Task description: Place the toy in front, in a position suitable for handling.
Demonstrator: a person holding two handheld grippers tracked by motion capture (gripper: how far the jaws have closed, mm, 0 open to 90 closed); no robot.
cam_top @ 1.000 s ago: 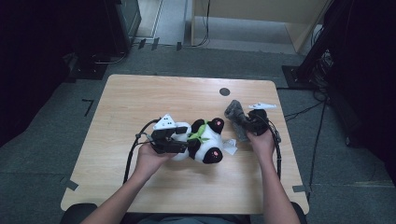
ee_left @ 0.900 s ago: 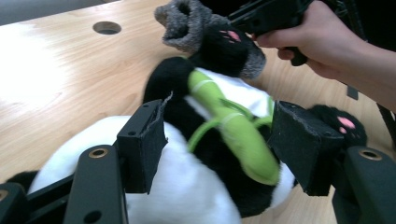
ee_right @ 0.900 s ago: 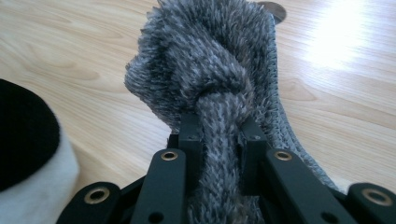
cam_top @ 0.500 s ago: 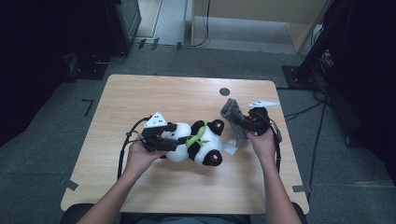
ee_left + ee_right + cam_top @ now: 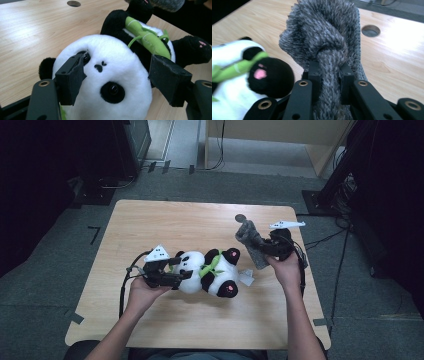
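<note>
A plush panda with a green bamboo piece lies on its back on the wooden table. My left gripper is at its head. In the left gripper view the jaws of the left gripper stand on either side of the panda's white head; they have just been opening and do not squeeze it. My right gripper is shut on a grey fuzzy knitted cloth and holds it above the table's right side. In the right gripper view the grey cloth bunches between the pinched jaws of the right gripper, with the panda lower left.
A round cable hole sits in the table behind the cloth. A white tag sticks out by the panda's foot. Dark equipment and cables stand on the floor around the table. Bare tabletop lies to the far left and near front.
The left gripper and the panda have shifted left, and the jaws around the head have spread. The right gripper has lifted the grey cloth higher.
</note>
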